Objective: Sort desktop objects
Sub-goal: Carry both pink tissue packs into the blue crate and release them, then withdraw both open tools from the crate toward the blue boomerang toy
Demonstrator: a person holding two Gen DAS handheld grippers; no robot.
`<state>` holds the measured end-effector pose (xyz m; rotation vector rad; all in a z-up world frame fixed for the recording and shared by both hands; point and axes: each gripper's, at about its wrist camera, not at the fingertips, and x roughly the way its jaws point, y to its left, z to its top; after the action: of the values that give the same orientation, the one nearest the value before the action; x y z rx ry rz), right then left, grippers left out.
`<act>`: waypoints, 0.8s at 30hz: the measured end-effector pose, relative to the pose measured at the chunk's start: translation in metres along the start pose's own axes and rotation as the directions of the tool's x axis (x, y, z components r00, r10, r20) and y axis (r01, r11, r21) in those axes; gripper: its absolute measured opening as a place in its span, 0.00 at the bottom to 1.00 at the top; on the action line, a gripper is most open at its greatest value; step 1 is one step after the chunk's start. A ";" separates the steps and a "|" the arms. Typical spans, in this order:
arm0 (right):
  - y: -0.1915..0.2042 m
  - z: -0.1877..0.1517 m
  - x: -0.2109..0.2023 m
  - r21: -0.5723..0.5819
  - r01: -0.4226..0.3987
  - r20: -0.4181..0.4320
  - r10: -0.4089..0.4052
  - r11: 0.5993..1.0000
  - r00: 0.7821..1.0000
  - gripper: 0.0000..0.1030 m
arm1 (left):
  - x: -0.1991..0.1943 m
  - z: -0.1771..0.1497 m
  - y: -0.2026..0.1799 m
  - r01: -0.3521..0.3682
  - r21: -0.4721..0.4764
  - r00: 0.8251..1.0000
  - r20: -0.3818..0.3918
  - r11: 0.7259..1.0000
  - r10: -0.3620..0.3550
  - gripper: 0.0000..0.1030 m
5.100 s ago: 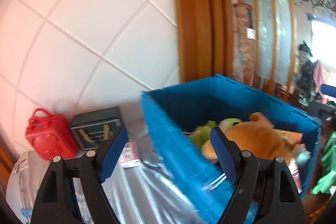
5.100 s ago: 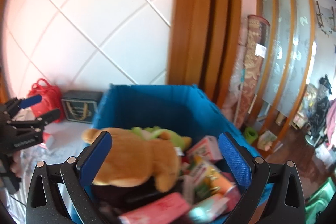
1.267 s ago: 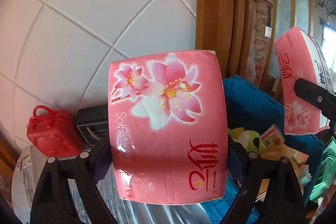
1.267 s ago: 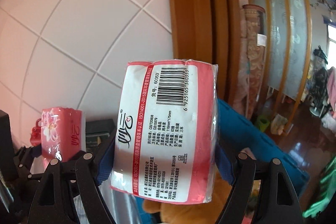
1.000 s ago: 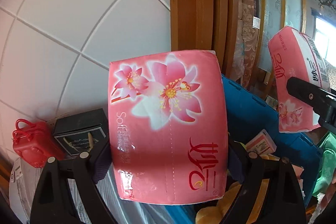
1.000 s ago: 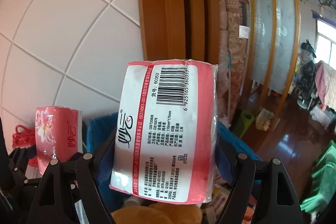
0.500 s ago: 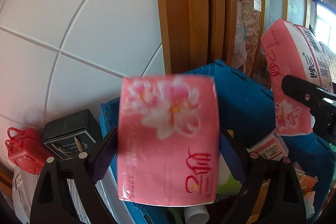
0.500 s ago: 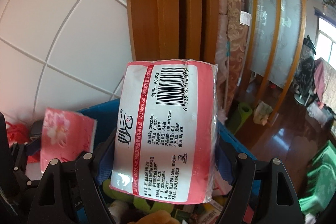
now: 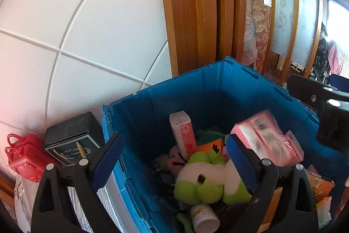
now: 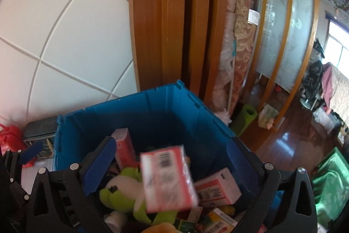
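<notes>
A blue plastic bin (image 9: 218, 84) holds toys and boxes. My left gripper (image 9: 174, 156) is open and empty above its near left rim. One pink tissue pack (image 9: 183, 134) stands on end inside the bin. My right gripper (image 10: 168, 165) is open over the bin (image 10: 130, 106). The second pink tissue pack (image 10: 168, 180), barcode up and blurred, is free of the jaws between them and above the contents; it also shows in the left wrist view (image 9: 264, 137). A green and white plush frog (image 9: 205, 180) lies in the bin.
A dark box (image 9: 69, 137) and a small red case (image 9: 24, 156) stand left of the bin against the white tiled wall. A white bottle (image 9: 205, 220) and small cartons (image 10: 216, 189) lie in the bin. A wooden door frame (image 10: 174, 25) stands behind. A green crate (image 10: 327, 178) sits on the floor at right.
Both grippers have opened and let go of their pink tissue packs. The left pack now stands in the bin; the right pack is dropping out of the open jaws.
</notes>
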<state>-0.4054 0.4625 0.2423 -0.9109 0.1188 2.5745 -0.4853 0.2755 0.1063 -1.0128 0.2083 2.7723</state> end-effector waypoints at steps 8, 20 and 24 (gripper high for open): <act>0.000 -0.004 -0.006 -0.006 0.021 -0.035 -0.021 1.000 0.999 1.00 | -0.008 -0.005 0.003 -0.006 -0.012 1.000 0.002 1.000 0.006 0.93; 0.030 -0.015 -0.044 -0.060 -0.038 -0.036 0.036 0.997 0.999 1.00 | -0.047 -0.028 0.035 -0.035 -0.055 0.999 0.024 0.998 0.037 0.93; 0.046 -0.024 -0.065 -0.083 -0.087 -0.028 0.085 0.993 0.996 1.00 | -0.067 -0.046 0.054 -0.053 -0.080 0.998 0.031 0.995 0.056 0.93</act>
<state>-0.3640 0.3923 0.2617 -0.9887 0.0574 2.6660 -0.4187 0.2055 0.1187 -0.9926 0.1247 2.8653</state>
